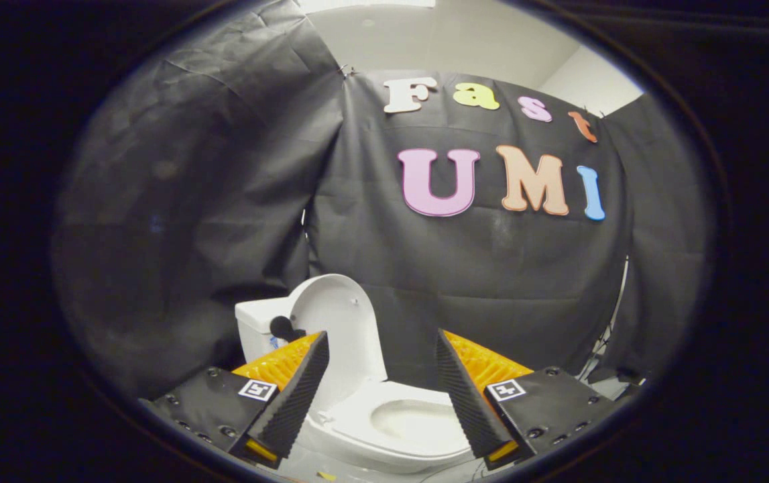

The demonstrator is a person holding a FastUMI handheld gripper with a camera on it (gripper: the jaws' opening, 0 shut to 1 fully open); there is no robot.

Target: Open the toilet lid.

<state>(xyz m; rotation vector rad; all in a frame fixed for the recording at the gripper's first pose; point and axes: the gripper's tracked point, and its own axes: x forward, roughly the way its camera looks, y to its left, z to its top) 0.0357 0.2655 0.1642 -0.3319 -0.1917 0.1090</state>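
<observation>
A small white toilet stands on the floor below and ahead of my fingers. Its lid (340, 322) is raised upright and leans back against the white tank (260, 325). The seat ring (397, 419) lies flat around the bowl, showing between my two fingers. My gripper (382, 345) is open and holds nothing; its left fingertip overlaps the lid's edge in the view, and I cannot tell if it touches. A small dark knob (282, 327) sits by the tank, just above the left finger.
Black cloth walls (491, 268) close in the booth behind and to both sides of the toilet. A strip of pale floor (609, 384) and some cables show at the right, beyond the right finger.
</observation>
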